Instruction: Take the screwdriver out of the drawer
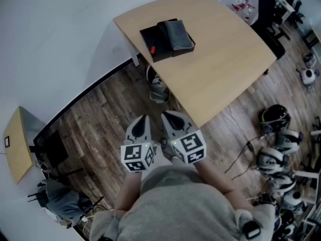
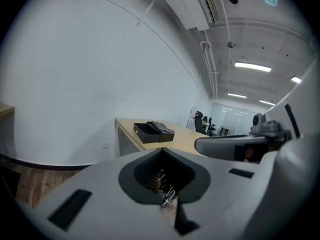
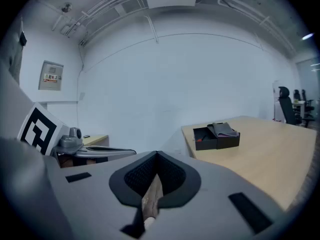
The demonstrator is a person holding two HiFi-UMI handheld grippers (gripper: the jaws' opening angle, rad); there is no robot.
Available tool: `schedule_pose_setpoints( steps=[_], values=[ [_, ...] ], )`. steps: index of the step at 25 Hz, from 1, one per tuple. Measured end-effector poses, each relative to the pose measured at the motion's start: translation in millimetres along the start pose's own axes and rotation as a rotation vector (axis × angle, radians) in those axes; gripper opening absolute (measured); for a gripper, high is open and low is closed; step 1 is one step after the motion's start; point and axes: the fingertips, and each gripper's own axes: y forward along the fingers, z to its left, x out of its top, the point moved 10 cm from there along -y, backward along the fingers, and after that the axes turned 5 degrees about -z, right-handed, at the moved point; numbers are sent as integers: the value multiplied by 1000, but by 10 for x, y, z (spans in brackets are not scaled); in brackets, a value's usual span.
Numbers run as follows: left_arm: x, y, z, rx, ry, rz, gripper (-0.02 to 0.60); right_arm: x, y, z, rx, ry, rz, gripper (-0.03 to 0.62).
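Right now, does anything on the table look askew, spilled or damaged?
Nothing stands out. The black drawer box sits open on the table, a small red item inside, a grey cover over one part. The left gripper and right gripper are shut, short of the table.

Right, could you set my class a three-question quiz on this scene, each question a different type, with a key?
1. True or false: the left tongs already hold the small red-handled screwdriver.
2. Where does the open black drawer box sit? A) on the light wooden table B) on the wooden floor C) on an office chair
3. Fill in: the left tongs and the right tongs both have their jaws ____.
Key: 1 false; 2 A; 3 shut.
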Motion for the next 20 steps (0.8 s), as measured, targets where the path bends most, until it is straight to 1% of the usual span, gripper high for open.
schedule_pose_setpoints(
  steps=[2,5,11,15,20],
  values=[
    [11,-155,-28,9,-16,-10,-1,-20,-70,101,8,-8,-3,-2],
    [13,-336,-52,19,-19,-27,0,-29,-121,225,27,-24,10,-2],
    [5,-519,110,67,-38,-44,-1,-41,-18,343,56,-73,18,-2],
    [59,-518,207,73,-38,-58,-1,7,92,366,64,-80,25,-2],
    [188,-394,407,61,-34,-64,0,88,362,369,55,-66,35,-2]
  ],
)
